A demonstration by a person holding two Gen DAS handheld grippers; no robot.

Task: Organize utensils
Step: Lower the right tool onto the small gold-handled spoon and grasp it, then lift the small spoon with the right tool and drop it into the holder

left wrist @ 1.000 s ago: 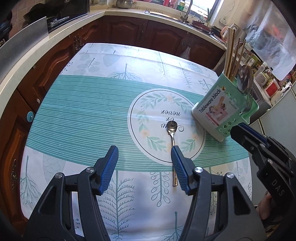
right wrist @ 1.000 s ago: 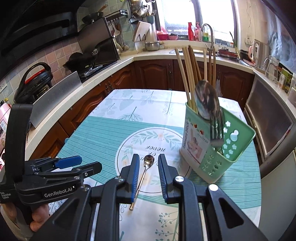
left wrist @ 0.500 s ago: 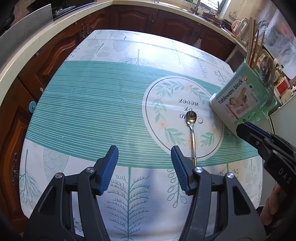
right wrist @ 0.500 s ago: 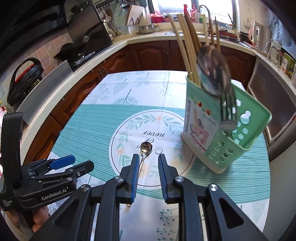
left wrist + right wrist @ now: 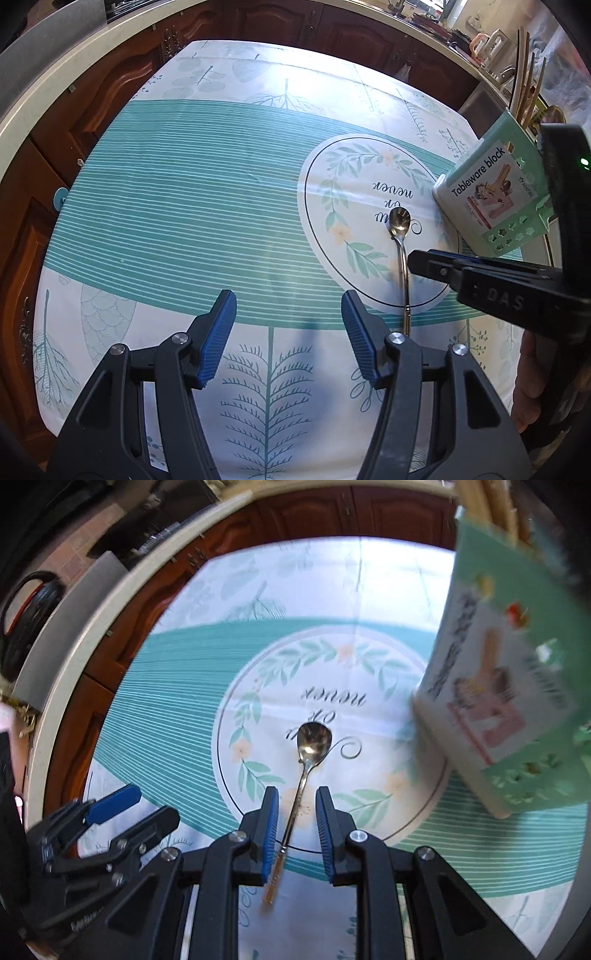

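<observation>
One spoon (image 5: 313, 740) lies near the surface's middle, one green tableware holder (image 5: 491, 192) stands toward its right edge with several chopsticks (image 5: 524, 88), and two tongs, left tongs (image 5: 288, 332) and right tongs (image 5: 295, 819).

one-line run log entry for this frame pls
phase: approach | right gripper: open, straddling handle of small steel spoon on tablecloth | left gripper: open, empty | green plastic utensil holder: upright

Teal-striped, leaf-printed white tablecloth (image 5: 192, 206); shiny silver spoon (image 5: 313, 740); mint-green utensil holder (image 5: 491, 192); blue-padded black fingers (image 5: 269, 812).
</observation>
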